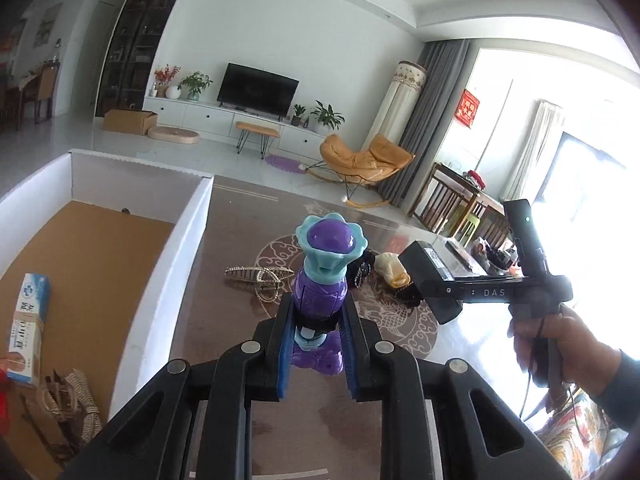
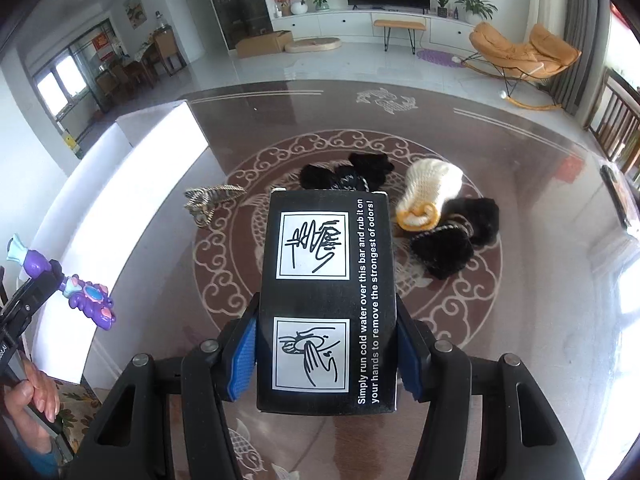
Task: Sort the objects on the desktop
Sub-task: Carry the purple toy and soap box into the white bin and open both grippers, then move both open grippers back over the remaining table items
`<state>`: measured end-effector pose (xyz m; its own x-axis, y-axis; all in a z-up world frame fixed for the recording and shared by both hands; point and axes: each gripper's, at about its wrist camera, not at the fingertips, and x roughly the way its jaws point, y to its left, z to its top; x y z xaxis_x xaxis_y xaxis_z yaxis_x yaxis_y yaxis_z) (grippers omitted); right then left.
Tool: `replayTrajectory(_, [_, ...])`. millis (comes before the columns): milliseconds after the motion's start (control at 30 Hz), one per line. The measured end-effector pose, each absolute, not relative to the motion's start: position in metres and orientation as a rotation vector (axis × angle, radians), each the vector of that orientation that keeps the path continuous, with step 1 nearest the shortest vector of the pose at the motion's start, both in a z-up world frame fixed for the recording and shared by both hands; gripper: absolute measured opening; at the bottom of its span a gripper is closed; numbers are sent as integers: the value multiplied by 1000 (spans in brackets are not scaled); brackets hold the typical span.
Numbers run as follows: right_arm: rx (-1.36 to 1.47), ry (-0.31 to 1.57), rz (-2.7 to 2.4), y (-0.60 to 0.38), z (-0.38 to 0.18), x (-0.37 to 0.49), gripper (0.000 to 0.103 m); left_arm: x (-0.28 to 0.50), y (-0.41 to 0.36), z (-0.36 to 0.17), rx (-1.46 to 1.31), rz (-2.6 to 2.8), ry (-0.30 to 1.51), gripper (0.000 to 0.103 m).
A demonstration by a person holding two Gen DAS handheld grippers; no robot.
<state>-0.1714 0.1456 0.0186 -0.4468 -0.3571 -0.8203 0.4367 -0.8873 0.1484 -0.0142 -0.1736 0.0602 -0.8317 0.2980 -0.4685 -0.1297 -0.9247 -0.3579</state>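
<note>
Left tool (image 1: 316,320) clenched on toy (image 1: 324,264); right tool (image 2: 326,356) clenched on box (image 2: 326,300). Risk: toy, gripped at narrow waist, pivots, drops short of bin (image 1: 160,272) at 9 o'clock.

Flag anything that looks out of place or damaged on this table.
Nothing stands out. The left claw grips the purple toy wand, the right claw the black box; hair clips and knits lie loose, unsorted.

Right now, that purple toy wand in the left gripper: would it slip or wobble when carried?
The purple toy wand is probably rigid, glossy plastic, so somewhat slippery. The left gripper pinches its narrow neck, with the flower head above, so it might pivot. It likely weighs little.
</note>
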Motion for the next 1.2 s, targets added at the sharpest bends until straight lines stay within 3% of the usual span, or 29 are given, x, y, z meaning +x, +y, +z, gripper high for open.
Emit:
replayTrajectory(267, [1041, 47, -2084, -26, 72, -136, 59, 24, -294, 97, -834, 2942, -535, 21])
replayTrajectory(433, [1006, 74, -1917, -137, 60, -108, 59, 14, -365, 57, -1140, 2945, -638, 21])
replayTrajectory(533, [1042, 145, -1889, -188, 31, -101, 59, -4, -379, 24, -1374, 2909, -589, 21])
replayTrajectory(633, [1132, 197, -1868, -220, -5, -103, 60, -21, -378, -2, -1544, 2931, -483, 34])
replayTrajectory(667, [1152, 202, -1875, -223, -14, -105, 60, -25, -379, -7, -1586, 2926, -481, 49])
replayTrajectory(733, [1145, 169, -1900, -219, -20, -108, 61, -23, -379, -7, -1563, 2955, -493, 60])
replayTrajectory(800, [1091, 113, -1927, -203, -14, -108, 73, -16, -377, 2, -1489, 3049, -470, 85])
replayTrajectory(933, [852, 99, -2080, -142, 19, -99, 87, -5, -363, 22, -1342, 3155, -499, 86])
replayTrajectory(1000, [753, 126, -2184, -105, 24, -94, 103, -8, -340, 33, -1265, 3123, -547, 86])
replayTrajectory(1200, [826, 210, -2449, 23, -17, -115, 103, 4, -209, 60, -1006, 2869, -491, 87])
